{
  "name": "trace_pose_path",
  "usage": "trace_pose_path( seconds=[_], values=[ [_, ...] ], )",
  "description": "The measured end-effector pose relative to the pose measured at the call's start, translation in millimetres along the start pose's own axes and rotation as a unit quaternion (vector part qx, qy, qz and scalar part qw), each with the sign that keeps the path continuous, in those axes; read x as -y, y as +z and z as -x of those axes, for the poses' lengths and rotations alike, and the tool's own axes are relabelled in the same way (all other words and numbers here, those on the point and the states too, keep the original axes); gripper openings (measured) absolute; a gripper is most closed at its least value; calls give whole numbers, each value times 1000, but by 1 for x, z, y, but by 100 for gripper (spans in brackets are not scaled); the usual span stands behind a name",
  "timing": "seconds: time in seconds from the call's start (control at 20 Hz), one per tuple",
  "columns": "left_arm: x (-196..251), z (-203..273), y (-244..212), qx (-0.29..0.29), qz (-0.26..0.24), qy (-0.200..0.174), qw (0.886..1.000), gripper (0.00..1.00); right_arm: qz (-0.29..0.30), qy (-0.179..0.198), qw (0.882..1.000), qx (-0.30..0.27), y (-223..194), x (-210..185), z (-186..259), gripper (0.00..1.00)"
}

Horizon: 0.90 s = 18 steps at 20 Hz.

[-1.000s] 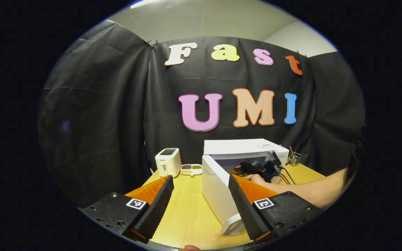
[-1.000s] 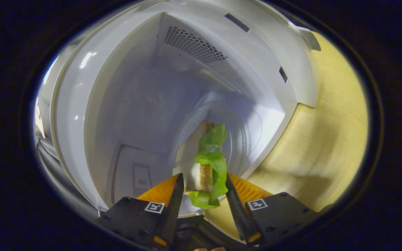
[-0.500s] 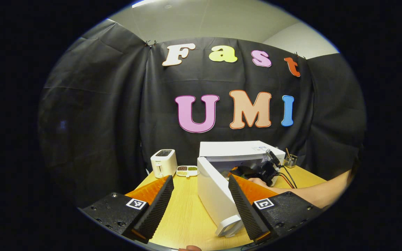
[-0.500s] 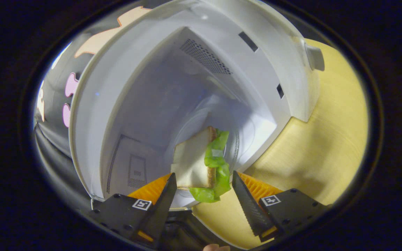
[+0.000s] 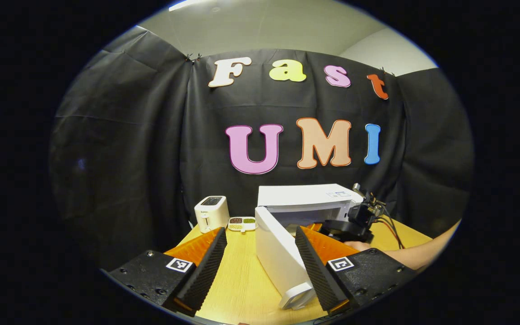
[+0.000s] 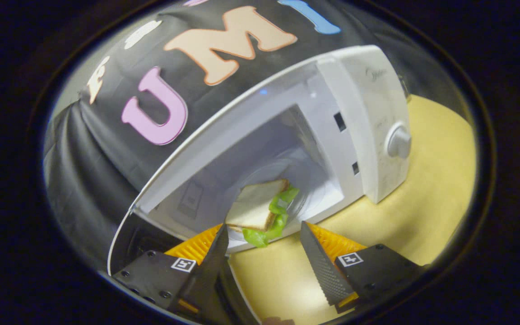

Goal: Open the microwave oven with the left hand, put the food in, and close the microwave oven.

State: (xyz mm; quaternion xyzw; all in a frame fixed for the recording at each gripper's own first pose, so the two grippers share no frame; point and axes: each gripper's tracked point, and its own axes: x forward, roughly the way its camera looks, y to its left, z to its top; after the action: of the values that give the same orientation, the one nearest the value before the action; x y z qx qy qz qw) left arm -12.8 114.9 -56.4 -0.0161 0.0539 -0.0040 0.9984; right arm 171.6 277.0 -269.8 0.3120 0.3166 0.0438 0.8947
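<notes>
The white microwave [image 5: 305, 196] stands on the wooden table with its door [image 5: 280, 259] swung wide open toward me. Inside, on the glass turntable [image 6: 307, 189], lies the sandwich [image 6: 257, 210] of white bread and green lettuce. My right gripper [image 6: 264, 259] is open just outside the cavity, in front of the sandwich and apart from it, with nothing between its fingers. In the left gripper view the right gripper [image 5: 352, 221] and the hand [image 5: 364, 246] holding it show at the oven's mouth. My left gripper [image 5: 260, 271] hangs open near the door's free edge, touching nothing.
A white toaster [image 5: 211, 212] and a small divided dish [image 5: 242, 223] stand at the back left of the table [image 5: 242, 280]. The microwave's control panel with its round knob [image 6: 399, 141] is on the right. A forearm [image 5: 422, 253] reaches in from the right.
My right gripper opened, let go of the sandwich and drew back out of the cavity. The sandwich now lies flat on the turntable. The left gripper barely moved.
</notes>
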Motion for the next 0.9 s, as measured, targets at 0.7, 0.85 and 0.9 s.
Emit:
trace_pose_path(
  seconds=[0.7, 0.85, 0.9],
  values=[
    [-15, 6, -81, -99, 59, 46, 992, 3, 196, 64, 970, 125, 97, 6, 143, 86],
    [-11, 9, -121, -144, 67, 46, 986, 0, 200, 73, 967, 142, 117, 6, 159, 97],
    [-8, 11, -131, -158, 66, 49, 984, 1, 197, 73, 966, 148, 124, 7, 164, 97]
  ],
)
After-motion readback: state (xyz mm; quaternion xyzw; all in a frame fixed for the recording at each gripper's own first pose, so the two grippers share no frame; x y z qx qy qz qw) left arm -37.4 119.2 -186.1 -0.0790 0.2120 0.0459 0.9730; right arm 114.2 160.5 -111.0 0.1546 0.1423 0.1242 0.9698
